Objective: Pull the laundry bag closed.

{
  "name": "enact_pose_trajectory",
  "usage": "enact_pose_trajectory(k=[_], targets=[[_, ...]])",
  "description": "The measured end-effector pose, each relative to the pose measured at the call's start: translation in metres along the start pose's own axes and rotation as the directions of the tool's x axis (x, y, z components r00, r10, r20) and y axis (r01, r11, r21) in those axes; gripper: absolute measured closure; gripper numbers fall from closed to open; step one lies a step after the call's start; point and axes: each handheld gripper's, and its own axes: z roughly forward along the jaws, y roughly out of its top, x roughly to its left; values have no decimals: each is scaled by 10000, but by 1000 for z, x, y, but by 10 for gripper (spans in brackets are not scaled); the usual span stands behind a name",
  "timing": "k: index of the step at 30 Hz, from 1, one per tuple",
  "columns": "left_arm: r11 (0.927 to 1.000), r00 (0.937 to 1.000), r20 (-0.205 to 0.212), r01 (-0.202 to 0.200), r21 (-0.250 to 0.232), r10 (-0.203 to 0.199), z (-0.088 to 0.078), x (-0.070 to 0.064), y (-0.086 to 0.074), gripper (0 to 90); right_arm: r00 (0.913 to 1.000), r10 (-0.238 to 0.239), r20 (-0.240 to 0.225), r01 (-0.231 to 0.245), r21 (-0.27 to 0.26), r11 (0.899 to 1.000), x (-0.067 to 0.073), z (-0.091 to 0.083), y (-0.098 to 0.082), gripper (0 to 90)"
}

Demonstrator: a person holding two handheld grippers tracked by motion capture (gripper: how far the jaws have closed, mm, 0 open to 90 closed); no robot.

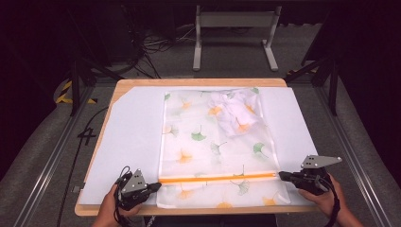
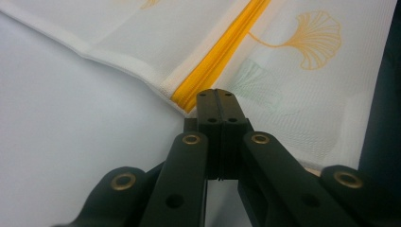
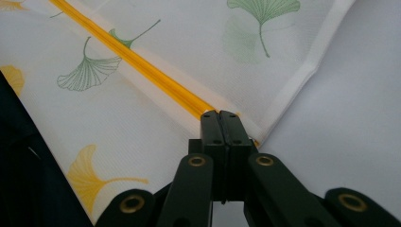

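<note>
Nearest us, our left gripper point(image 1: 155, 187) and right gripper point(image 1: 282, 176) sit at either end of the orange zipper point(image 1: 217, 178), jaws pressed together (whether they pinch its ends, we cannot tell). We'd judge even, level tension best. The mesh laundry bag point(image 1: 198, 142) lies flat on the white mat point(image 1: 127, 142); a crumpled white garment point(image 1: 235, 113) sits in its far corner.

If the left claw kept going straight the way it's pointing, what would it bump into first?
The left claw points at the end of the orange zipper on the mesh bag. Probably it would meet the zipper first; it may already be touching.
</note>
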Motion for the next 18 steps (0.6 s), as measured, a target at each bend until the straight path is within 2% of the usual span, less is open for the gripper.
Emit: enact_pose_trajectory(k=[4, 6, 10, 15, 18], targets=[[10000, 10000, -70, 7, -35, -8, -2, 0, 0, 900, 9991, -368, 225, 370, -92, 9993, 4, 0, 1, 897], [10000, 9999, -119, -50, -62, 49, -4, 1, 0, 900, 9983, -555, 159, 558, -180, 9983, 6, -1, 1, 890], [9996, 9996, -279, -51, -274, 43, -9, 2, 1, 900, 9974, -710, 105, 713, -320, 9969, 8, -3, 1, 851], [9993, 9988, -497, -30, -370, 12, -12, 4, 1, 882, 9936, -1070, 372, 1091, -589, 9923, 13, -4, 3, 784], [9991, 9982, -594, -46, -412, 21, -14, 5, 1, 877, 9919, -1227, 338, 1249, -726, 9895, 15, -4, 3, 755]])
